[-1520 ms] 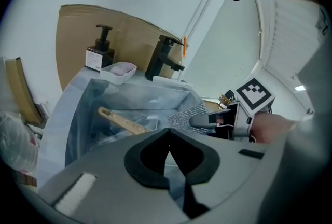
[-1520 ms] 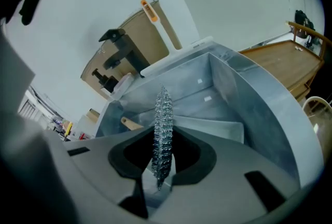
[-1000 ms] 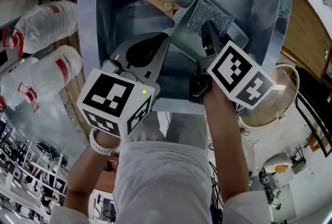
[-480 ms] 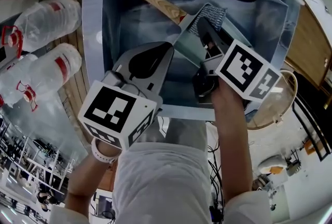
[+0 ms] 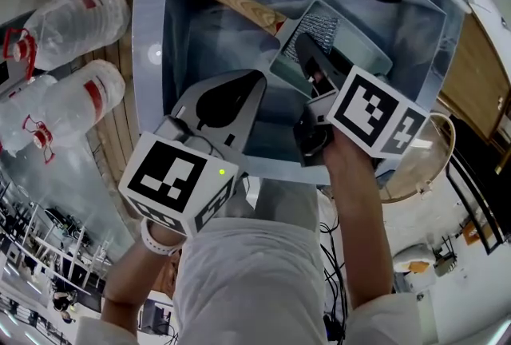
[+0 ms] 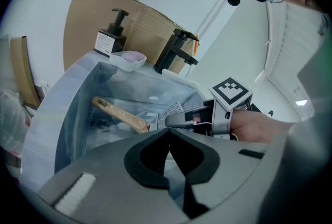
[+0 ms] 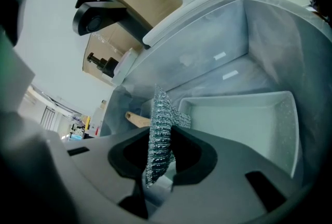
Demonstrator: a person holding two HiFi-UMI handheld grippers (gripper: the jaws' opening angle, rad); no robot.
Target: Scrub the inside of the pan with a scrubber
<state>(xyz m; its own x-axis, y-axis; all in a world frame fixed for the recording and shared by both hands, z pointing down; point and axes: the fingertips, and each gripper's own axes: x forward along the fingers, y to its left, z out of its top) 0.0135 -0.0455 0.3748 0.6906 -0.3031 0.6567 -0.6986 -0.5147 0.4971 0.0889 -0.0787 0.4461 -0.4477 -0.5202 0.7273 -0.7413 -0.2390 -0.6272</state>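
In the sink [image 5: 152, 56], at the head view's upper centre, the pan [image 5: 363, 56] is held by nothing, so it could be shoved or tipped by hard scrubbing. The left gripper [image 5: 255, 80], just below-left of it, is closed on nothing. The scrubber [image 5: 319, 20] is pinched edge-on by the right gripper [image 5: 305, 44] over the pan's left end and could be dragged loose.
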